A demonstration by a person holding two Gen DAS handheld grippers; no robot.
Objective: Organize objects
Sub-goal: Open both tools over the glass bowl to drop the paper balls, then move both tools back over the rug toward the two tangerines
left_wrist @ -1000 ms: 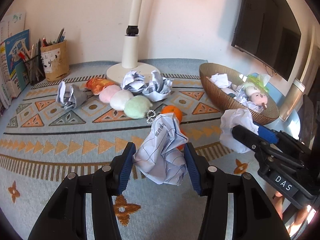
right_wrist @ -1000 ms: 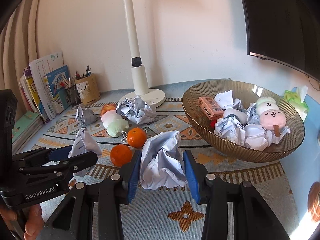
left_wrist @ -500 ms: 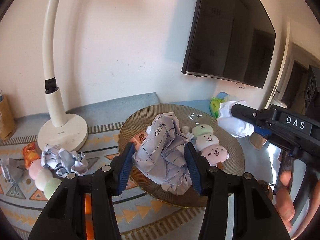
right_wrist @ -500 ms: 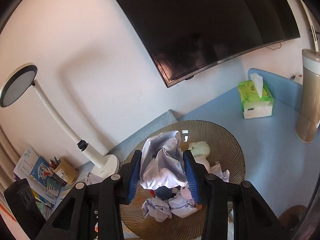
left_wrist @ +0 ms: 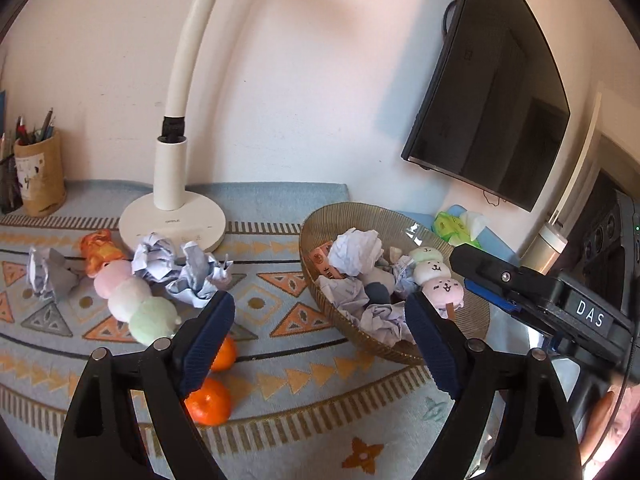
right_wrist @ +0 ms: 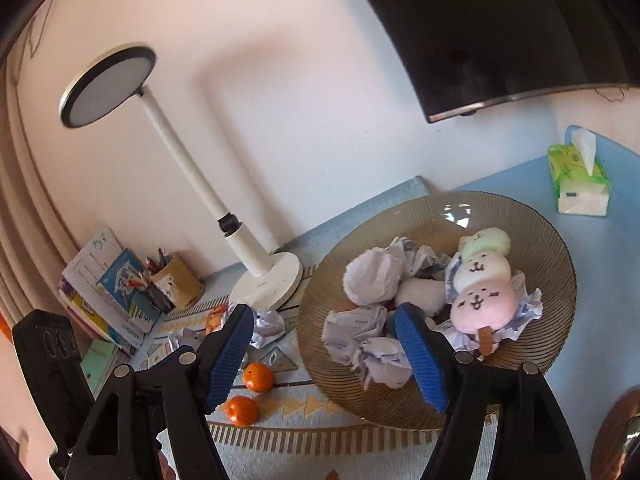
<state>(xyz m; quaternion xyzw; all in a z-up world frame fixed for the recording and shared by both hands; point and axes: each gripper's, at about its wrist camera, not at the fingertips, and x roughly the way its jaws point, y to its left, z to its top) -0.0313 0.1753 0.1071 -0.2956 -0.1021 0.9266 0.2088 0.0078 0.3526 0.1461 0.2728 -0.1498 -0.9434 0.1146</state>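
- Left gripper (left_wrist: pixel 318 336), right gripper (right_wrist: pixel 326 350): jaws have just been opening, nothing between them; the paper wads they clamped a second ago are gone.
- Two oranges (left_wrist: pixel 208 400) at 7 o'clock, unsorted.
- Basket (right_wrist: pixel 532 376), 1 o'clock: holds crumpled papers (right_wrist: pixel 370 278).
- Mat, 10 o'clock: loose wads (left_wrist: pixel 176 266), plush skewer (left_wrist: pixel 134 300) left.

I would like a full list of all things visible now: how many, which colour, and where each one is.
bowl: one, brown, right of the mat.
paper balls: several, white, in the bowl.
paper balls on the mat: three, white, near the lamp base.
plush skewer: one, green-white-pink, in the bowl.
second plush skewer: one, same colours, on the mat.
oranges: two, on the mat.
lamp: one, white.
tissue pack: one, green.
pen holder: one, brown.
left gripper: open, empty.
right gripper: open, empty.
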